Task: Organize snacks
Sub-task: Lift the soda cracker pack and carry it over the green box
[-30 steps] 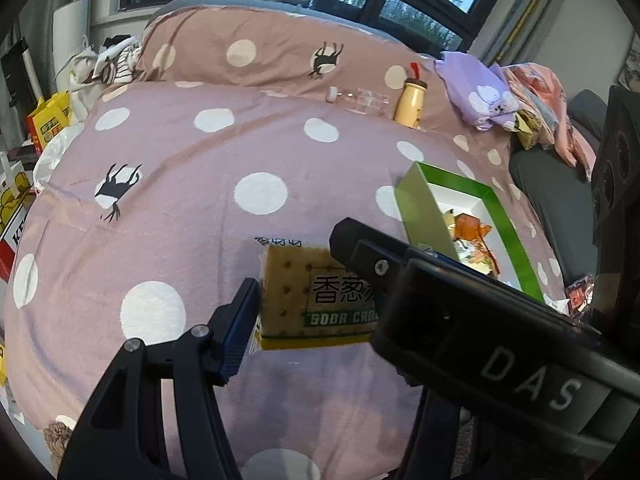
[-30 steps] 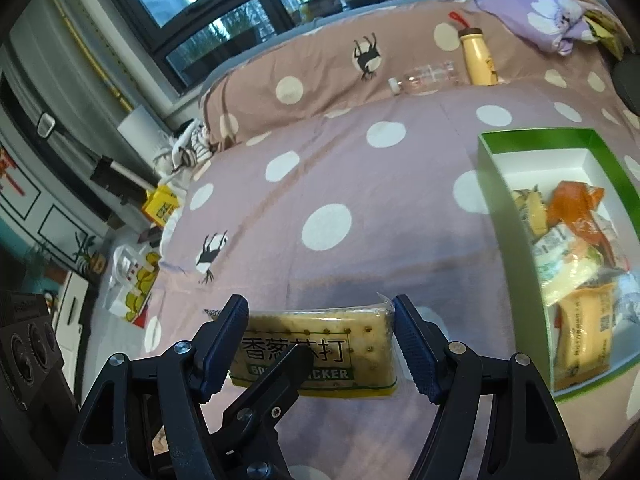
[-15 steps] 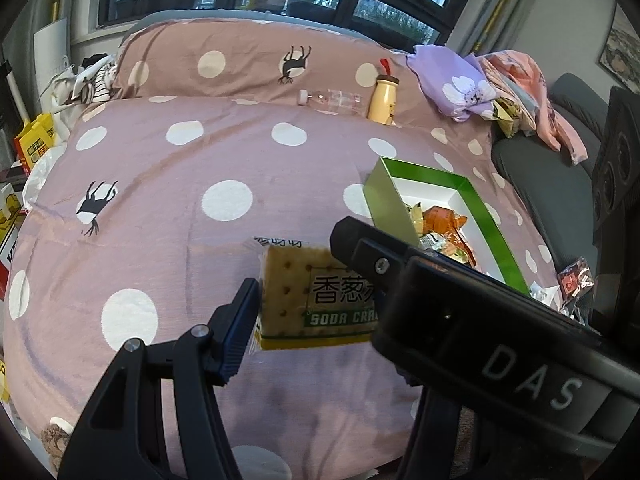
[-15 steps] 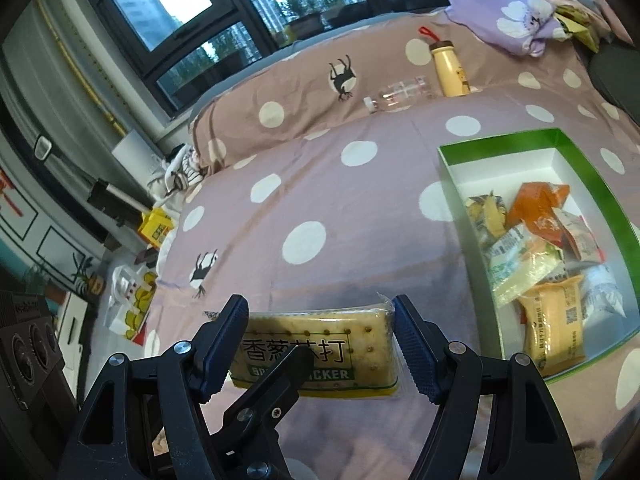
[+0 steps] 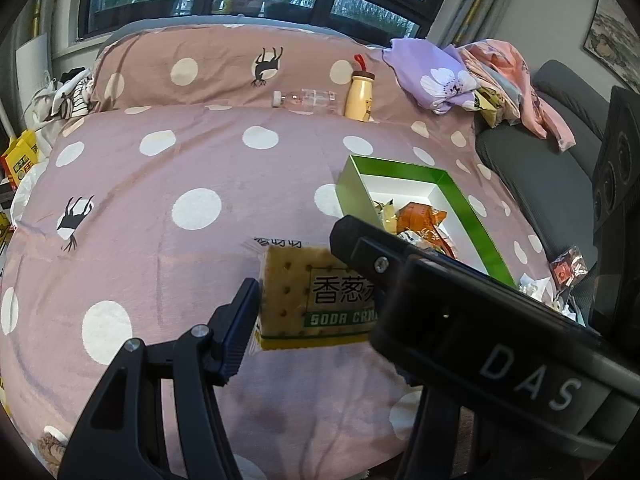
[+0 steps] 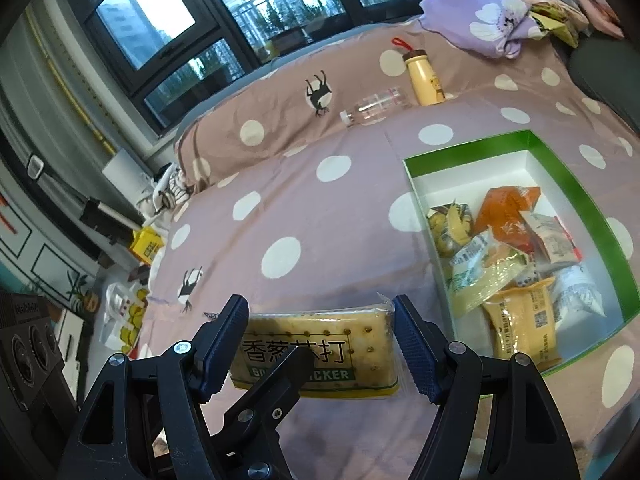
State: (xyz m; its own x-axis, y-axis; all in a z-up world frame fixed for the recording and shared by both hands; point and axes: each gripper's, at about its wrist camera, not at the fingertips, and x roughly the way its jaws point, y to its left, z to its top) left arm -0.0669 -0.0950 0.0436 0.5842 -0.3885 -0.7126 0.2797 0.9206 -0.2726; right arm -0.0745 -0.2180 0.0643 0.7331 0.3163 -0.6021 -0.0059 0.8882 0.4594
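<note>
Both grippers clamp one cracker pack [image 6: 316,354] at once: right gripper [image 6: 320,350] pinches its short ends, left gripper [image 5: 304,304] grips across it. Held flat above the bedspread [image 6: 320,216], it hangs just beside the green box [image 6: 576,184], likely bound for the snacks [image 6: 504,248] inside.

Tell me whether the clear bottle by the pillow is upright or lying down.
Lying down. The clear bottle rests on its side along the pillow's base; the yellow bottle beside it stands upright.

Glossy plastic cracker packet [image 6: 316,356]; matt cloth bedspread [image 5: 160,184]
</note>
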